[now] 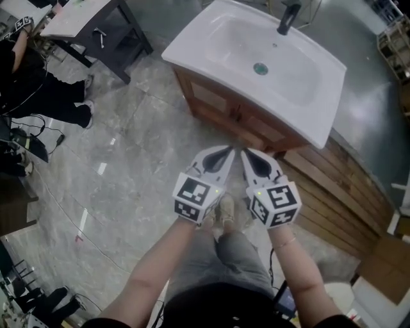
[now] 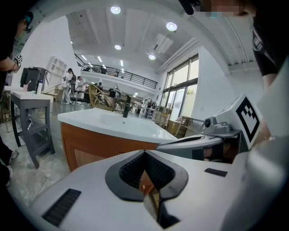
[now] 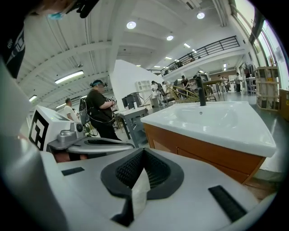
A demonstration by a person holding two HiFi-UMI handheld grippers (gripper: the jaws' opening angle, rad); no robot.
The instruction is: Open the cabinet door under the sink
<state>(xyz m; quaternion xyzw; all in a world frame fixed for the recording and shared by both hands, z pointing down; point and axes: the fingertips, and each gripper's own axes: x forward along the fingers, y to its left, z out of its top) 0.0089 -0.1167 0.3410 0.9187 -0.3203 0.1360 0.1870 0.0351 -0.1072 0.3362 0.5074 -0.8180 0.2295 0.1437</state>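
Below the white sink (image 1: pixel 211 29), the wooden cabinet (image 1: pixel 221 106) has its door shut; left gripper (image 1: pixel 227 151) and right gripper (image 1: pixel 246 154) hover nearby, side by side (jaws closed, empty).

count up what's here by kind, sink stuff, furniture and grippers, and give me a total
sink: 1
faucet: 1
drain: 1
wooden cabinet: 1
side table: 1
grippers: 2, left gripper and right gripper
total: 7
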